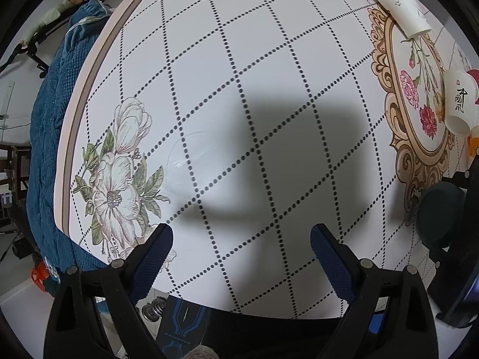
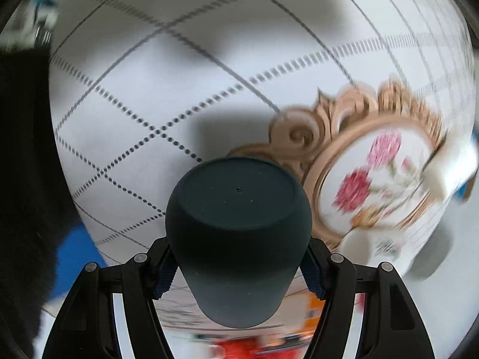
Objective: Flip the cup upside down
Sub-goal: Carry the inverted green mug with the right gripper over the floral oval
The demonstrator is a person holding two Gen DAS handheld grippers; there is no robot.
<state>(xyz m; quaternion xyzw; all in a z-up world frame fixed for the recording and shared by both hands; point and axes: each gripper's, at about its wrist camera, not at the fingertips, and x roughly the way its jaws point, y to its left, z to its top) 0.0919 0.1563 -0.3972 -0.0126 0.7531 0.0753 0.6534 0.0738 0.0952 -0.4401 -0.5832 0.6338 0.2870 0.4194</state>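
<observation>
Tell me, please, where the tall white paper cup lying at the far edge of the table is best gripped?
Grip the tall white paper cup across its mid-body, coming from above with the open left hand-held gripper. It lies on its side, so its tapered wall is exposed, probably firmer than the rim.

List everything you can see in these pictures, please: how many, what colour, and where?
dark cup: one, dark green, base facing the camera, held off the table
paper cups: two, white, lying on their sides at the table's far right
table: one, white with dotted diamond lines and flower prints
cloth: one, blue, over a seat left of the table
left gripper: one, black with blue pads, open, holding nothing
right gripper: one, black, shut on the dark cup
</observation>
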